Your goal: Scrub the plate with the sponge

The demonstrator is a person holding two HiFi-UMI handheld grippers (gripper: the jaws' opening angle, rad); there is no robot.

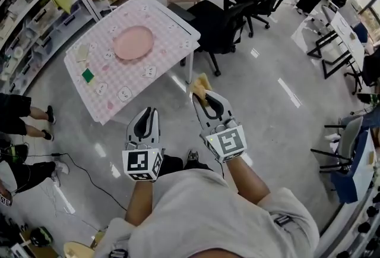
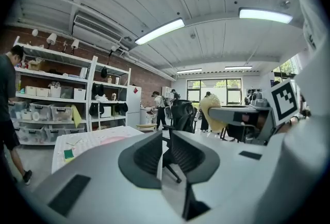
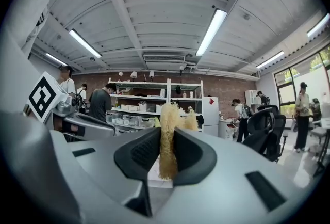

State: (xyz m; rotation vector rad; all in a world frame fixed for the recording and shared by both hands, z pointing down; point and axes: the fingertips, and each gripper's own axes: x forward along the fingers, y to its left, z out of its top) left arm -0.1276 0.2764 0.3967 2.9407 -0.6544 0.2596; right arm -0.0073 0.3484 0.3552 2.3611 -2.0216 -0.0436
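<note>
Up-left in the head view, pink plate flat on the checked table, well apart from both grippers; only a faint pink sliver of it in the left gripper view. Lower, left gripper closed on nothing. Rightward, right gripper clamped on the yellow sponge, coarse fibres plain only in its own view

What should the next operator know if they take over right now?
Left gripper: shut, nothing between the jaws, held over the floor.
Right gripper: shut on the yellow sponge.
Pink plate: lying on the checked table, ahead of both grippers, neither touching it.
Done: sponge is in the grip.
Left: move to the table, bring the sponge onto the plate, scrub.
</note>
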